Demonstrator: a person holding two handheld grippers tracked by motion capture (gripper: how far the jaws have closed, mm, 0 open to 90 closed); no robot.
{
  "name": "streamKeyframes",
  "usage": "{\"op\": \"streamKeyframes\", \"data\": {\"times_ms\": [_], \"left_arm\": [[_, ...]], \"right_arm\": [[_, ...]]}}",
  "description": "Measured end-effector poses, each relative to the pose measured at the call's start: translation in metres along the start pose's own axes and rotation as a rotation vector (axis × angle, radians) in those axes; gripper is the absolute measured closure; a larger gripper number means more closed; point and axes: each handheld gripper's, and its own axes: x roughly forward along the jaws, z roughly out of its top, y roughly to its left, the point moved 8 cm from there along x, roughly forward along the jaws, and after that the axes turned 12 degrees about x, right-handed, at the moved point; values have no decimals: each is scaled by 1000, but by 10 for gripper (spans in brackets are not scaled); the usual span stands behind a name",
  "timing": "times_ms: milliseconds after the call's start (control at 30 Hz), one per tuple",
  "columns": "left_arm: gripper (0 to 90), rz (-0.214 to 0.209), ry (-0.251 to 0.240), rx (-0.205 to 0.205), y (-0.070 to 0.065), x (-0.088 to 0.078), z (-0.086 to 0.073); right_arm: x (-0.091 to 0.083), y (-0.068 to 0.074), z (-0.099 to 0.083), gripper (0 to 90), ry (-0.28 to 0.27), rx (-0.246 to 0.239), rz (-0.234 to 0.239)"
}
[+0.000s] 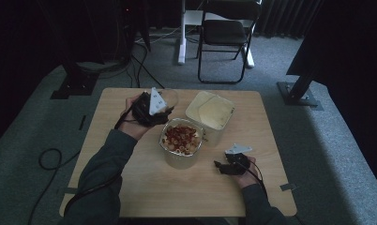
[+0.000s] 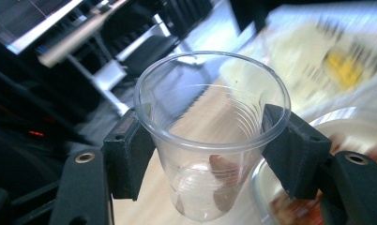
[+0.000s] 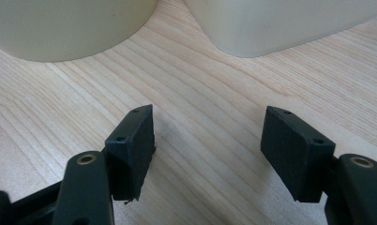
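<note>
Left gripper (image 1: 164, 111): it pinches the clear plastic cup (image 2: 210, 136), one jaw on each side of the wall just under the rim, and carries it off the table, above the far left part of the wooden table (image 1: 130, 187).
Cup: upright with a slight tilt in the left gripper view, mouth open toward the camera, and nearly empty; only a reddish bit or two seems to sit at the bottom, too blurred to name.
Round tub (image 1: 181, 143): in the middle of the table, just right of the cup, full of a pale and red mix of food pieces, with no lid on.
Square tub (image 1: 210, 115): behind and to the right of the round one, close to it, with pale contents inside.
Right gripper (image 1: 222, 167): jaws spread with nothing between them, resting low over bare wood near the right of the round tub.
Done so far: the cup is gripped and lifted beside the food.
Left to do: by my reading, filling the cup from the round tub has barely started, and the cup must then go back on the table.
</note>
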Motion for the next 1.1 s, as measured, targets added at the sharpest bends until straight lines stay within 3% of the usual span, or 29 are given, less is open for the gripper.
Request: {"op": "streamKeyframes", "data": {"times_ms": [67,167,433,667,1100], "left_arm": [[363,-25,-36,-78,5,0,4],[363,-53,-79,-147,7,2,12],[361,-112,-123,-256,2,24,29],[355,-139,-128,-265,-7,44,48],[337,-220,-163,-264,-39,75,88]], "right_arm": [[0,0,0,347,-1,0,0],[0,0,0,347,-1,0,1],[-1,1,-1,348,-3,1,3],[-2,1,-3,345,-7,2,0],[-4,1,-5,343,-9,4,0]]}}
